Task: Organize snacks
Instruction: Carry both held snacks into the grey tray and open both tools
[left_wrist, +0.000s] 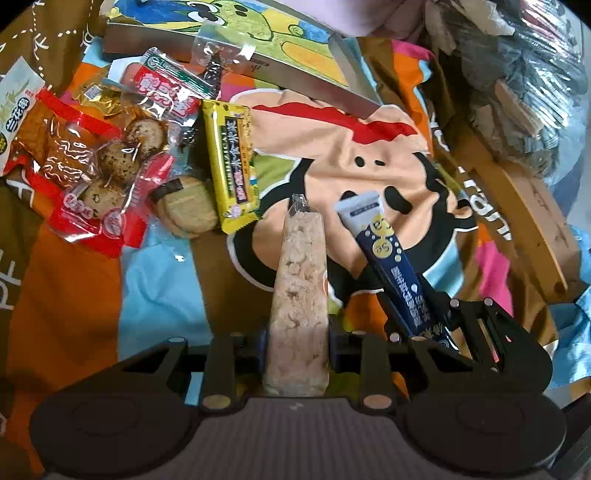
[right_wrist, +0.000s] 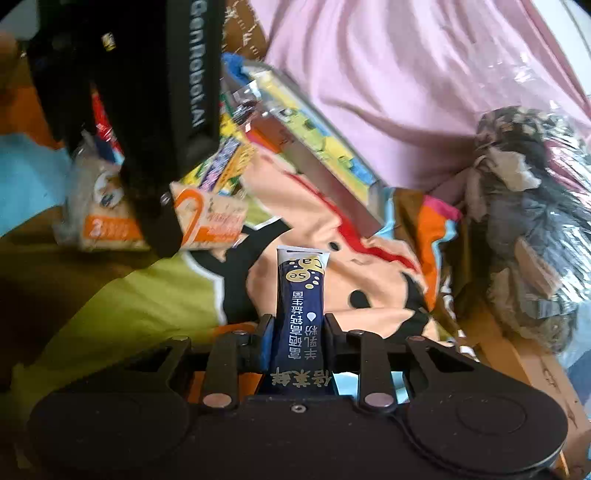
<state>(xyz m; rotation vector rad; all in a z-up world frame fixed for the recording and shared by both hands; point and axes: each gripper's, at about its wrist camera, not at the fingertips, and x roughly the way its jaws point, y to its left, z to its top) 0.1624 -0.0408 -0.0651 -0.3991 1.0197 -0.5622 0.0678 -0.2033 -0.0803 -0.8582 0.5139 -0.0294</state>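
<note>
A pale puffed-rice bar in a clear wrapper sticks forward from between the pads of my left gripper, which is shut on its near end. To its right, a navy stick sachet with gold dots is clamped in my right gripper. In the right wrist view the same sachet stands upright between the pads of my right gripper. In that view the rice bar shows orange print, and my left gripper comes down onto it from the upper left. Both items hang just above the cartoon cloth.
Loose snacks lie at left: a red packet of braised eggs, round biscuits, a yellow bar, a red-and-white packet. A cartoon-printed box sits behind. A wooden board and crinkled plastic bag lie right. Pink clothing is beyond.
</note>
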